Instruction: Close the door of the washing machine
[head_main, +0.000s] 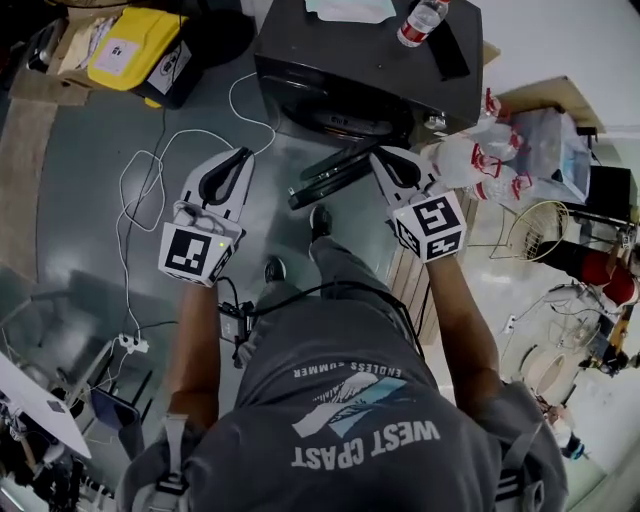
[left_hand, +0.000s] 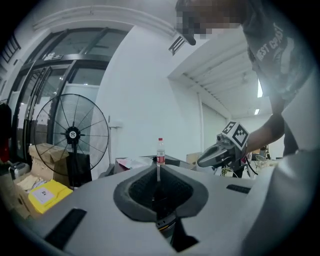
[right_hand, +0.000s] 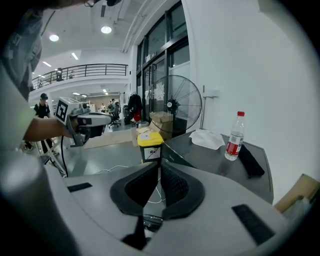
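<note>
Head view: washer (head_main: 400, 70) at 12 o'clock, bottle (head_main: 421, 22) stood on its top. Door (head_main: 335, 172) is seen swung open at the washer's front, just past centre toward 12, between the two grippers. Left gripper (head_main: 243, 156) is held at 10 o'clock, apart from the door; tongs drawn narrow, nothing between. Right gripper (head_main: 378, 155) is held at 1 o'clock, tips just beside the door; contact cannot be told. Tongs narrow, a bare slit, nothing gripped.
</note>
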